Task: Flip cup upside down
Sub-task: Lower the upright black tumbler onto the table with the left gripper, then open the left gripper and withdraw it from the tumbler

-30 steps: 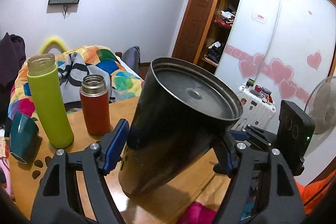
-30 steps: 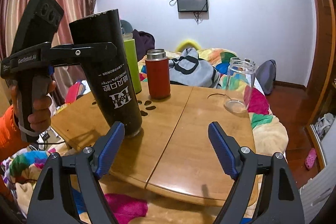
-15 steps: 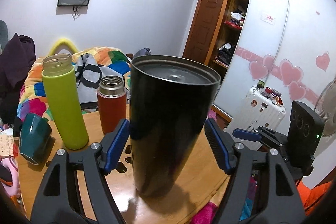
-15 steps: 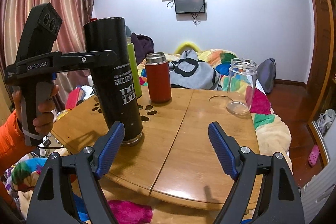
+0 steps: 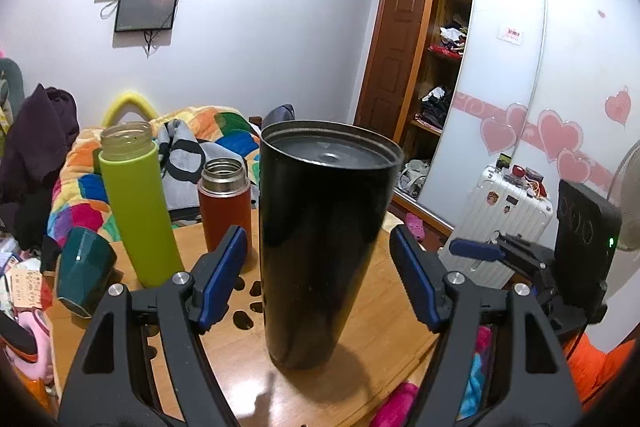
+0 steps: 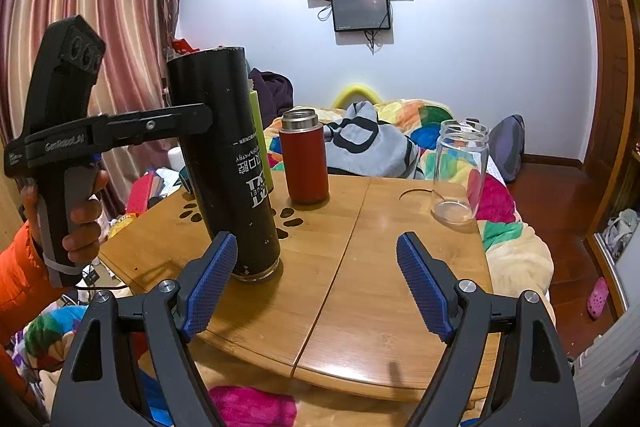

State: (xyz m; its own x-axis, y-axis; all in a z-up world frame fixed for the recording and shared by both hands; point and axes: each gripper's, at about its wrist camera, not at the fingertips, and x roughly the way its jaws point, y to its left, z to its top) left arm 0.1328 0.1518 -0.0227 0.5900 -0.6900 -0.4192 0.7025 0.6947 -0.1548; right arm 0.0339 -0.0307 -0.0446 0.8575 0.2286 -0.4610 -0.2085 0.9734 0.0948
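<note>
Since a second ago the black cup (image 5: 320,239) has gone from tilted in the left gripper's (image 5: 316,275) hold to standing straight on the table (image 6: 360,267), and the jaws have let go.

Now: the cup stands between the left gripper's blue pads (image 5: 218,279), a clear gap on each side, nothing held. Its closed base faces up, its rim is down on the wood, and the print on its side reads inverted in the right wrist view. The flip looks done; the step in hand seems to be the release and retreat.

The right gripper (image 6: 316,283) is wide open and holds nothing. It hangs near the table edge, with the cup just ahead of its left pad.

Ahead and to the left of the left gripper: a green bottle (image 5: 136,203) and a red flask (image 5: 226,203), close beyond the left pad; a dark green mug (image 5: 82,283) further left. A glass jar (image 6: 460,171) stands well ahead and to the right of the right gripper.

To finish well:
- Draw the left gripper straight back along its own line, pads kept apart.
- No sideways drift; the cup is tall and narrow, so a brush from a pad would likely tip it.
- Keep the left pad off the red flask.
- Right gripper stays clear.
</note>
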